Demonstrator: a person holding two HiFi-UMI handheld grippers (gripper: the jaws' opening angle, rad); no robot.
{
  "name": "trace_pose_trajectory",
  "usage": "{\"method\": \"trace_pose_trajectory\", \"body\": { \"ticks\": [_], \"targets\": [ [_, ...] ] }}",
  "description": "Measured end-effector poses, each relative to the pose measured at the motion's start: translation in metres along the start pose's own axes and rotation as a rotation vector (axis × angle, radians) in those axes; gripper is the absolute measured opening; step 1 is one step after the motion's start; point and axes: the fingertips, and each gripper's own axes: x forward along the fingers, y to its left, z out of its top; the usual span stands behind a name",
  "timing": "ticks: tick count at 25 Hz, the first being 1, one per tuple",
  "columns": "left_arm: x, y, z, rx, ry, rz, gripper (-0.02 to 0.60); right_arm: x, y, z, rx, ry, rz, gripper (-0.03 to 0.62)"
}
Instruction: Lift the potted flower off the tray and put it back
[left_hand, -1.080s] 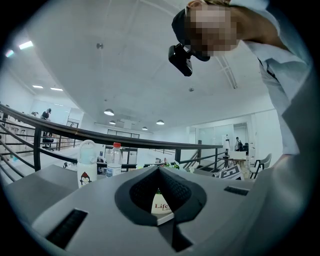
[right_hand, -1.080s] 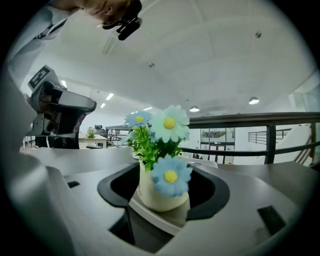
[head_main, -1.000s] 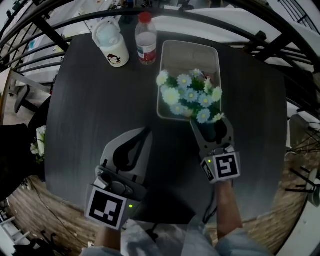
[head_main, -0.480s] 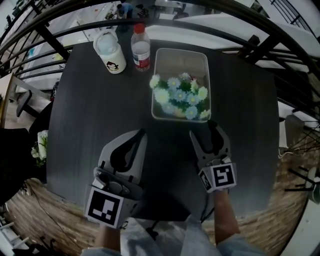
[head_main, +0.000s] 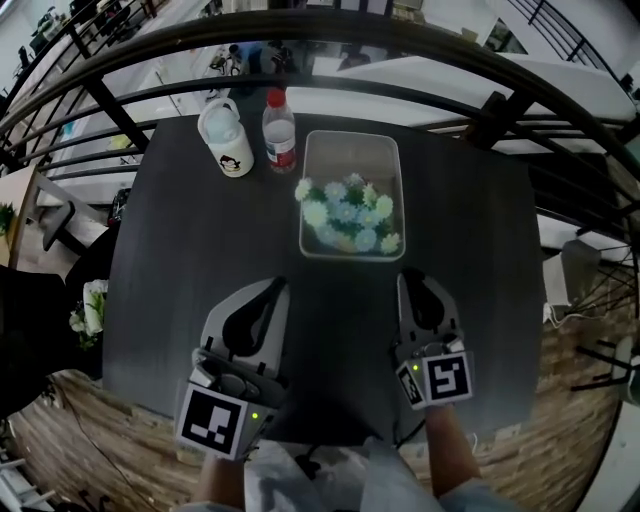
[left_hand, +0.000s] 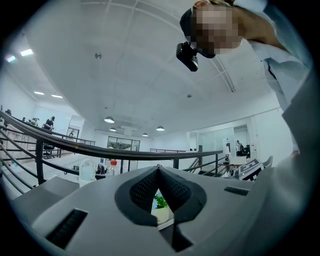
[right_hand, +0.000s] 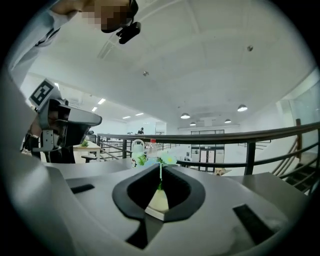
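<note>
The potted flower, a bunch of pale blue and white blooms, stands in the near half of the white tray on the dark table. My right gripper hovers just short of the tray's near right corner; its jaws have just been closing and are shut with nothing between them. My left gripper is shut and empty, level with it and left of the tray. In the left gripper view the left gripper shows leaves past its tips. The right gripper in its own view points at the pot.
A clear bottle with a red cap and a white lidded jug stand at the table's far left, beside the tray. A dark curved railing runs behind the table. Wooden floor lies around it.
The right gripper has drawn back from the potted flower and its jaws have shut empty. Both grippers have pulled toward me. The flower stays in the tray.
</note>
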Motion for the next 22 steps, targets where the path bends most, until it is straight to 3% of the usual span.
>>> {"method": "trace_pose_trajectory", "body": {
  "ticks": [1, 22],
  "targets": [
    [-0.001, -0.002, 0.002, 0.000, -0.003, -0.001, -0.002, -0.003, 0.000, 0.006, -0.001, -0.011, -0.003, 0.002],
    [-0.022, -0.029, 0.063, 0.041, -0.078, -0.023, -0.002, -0.052, 0.004, 0.111, -0.003, -0.128, -0.007, 0.000]
  ]
}}
